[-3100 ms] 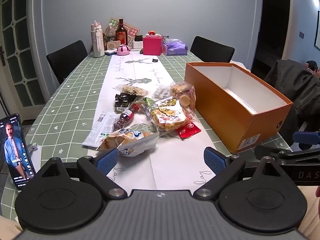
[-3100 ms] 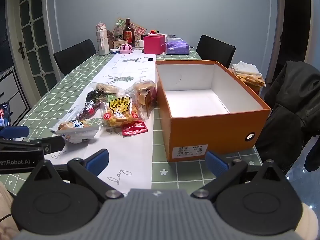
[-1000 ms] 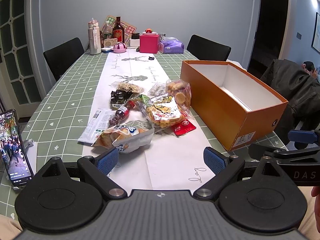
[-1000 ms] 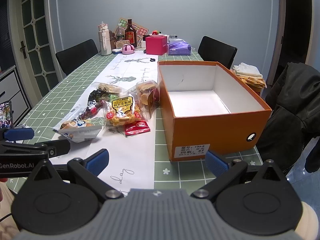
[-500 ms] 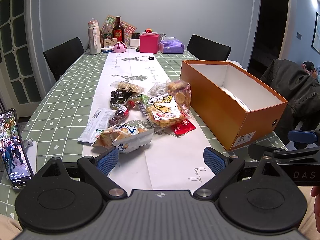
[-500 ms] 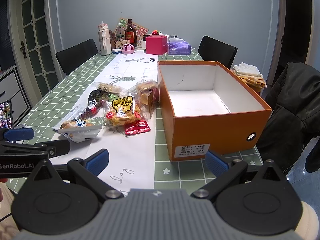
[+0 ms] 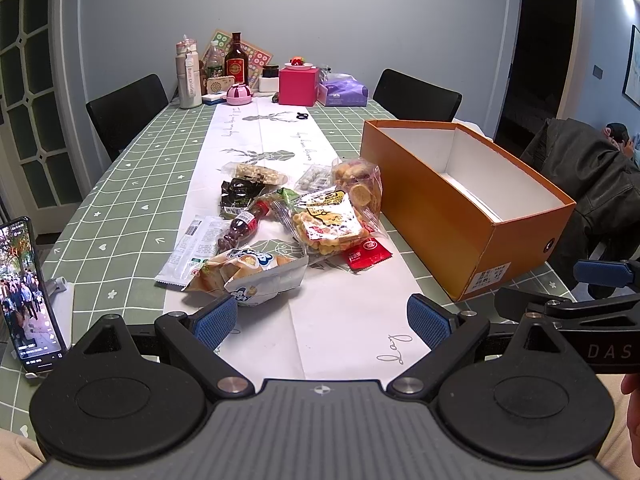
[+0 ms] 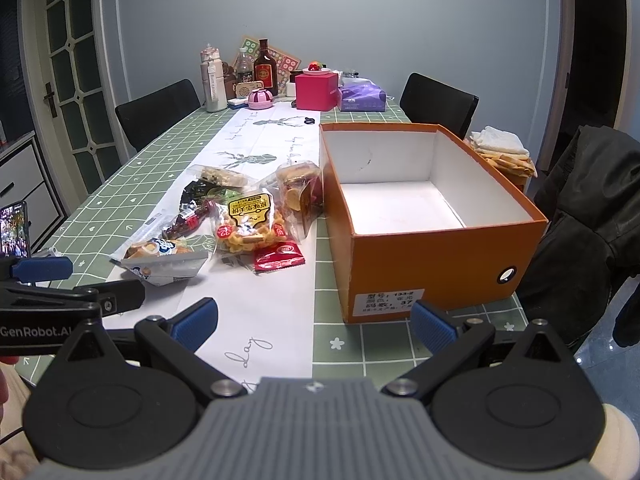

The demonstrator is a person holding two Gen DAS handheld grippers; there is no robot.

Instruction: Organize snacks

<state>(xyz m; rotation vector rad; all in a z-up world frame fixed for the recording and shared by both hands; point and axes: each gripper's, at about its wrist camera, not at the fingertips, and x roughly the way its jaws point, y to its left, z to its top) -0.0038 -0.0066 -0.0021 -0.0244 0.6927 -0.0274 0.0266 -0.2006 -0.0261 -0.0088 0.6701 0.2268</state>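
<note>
Several snack packets lie in a pile on the white table runner: a bread bag (image 7: 248, 272), a yellow-label cracker bag (image 7: 330, 224), a red sachet (image 7: 366, 254), a bag of round biscuits (image 7: 358, 188) and a dark bottle-shaped pack (image 7: 242, 228). An open, empty orange box (image 7: 460, 208) stands to their right; it also shows in the right wrist view (image 8: 432, 240). My left gripper (image 7: 322, 320) is open and empty, just short of the bread bag. My right gripper (image 8: 314, 324) is open and empty, in front of the box's near corner.
A phone (image 7: 28, 296) on a stand plays video at the table's left edge. Bottles, a pink box (image 7: 298, 86) and a purple tissue pack (image 7: 344, 94) stand at the far end. Black chairs flank the table. A dark jacket (image 8: 592, 216) hangs at the right.
Both grippers stay almost still and open. Over three seconds the views have shifted slightly. The phone's picture has changed.
</note>
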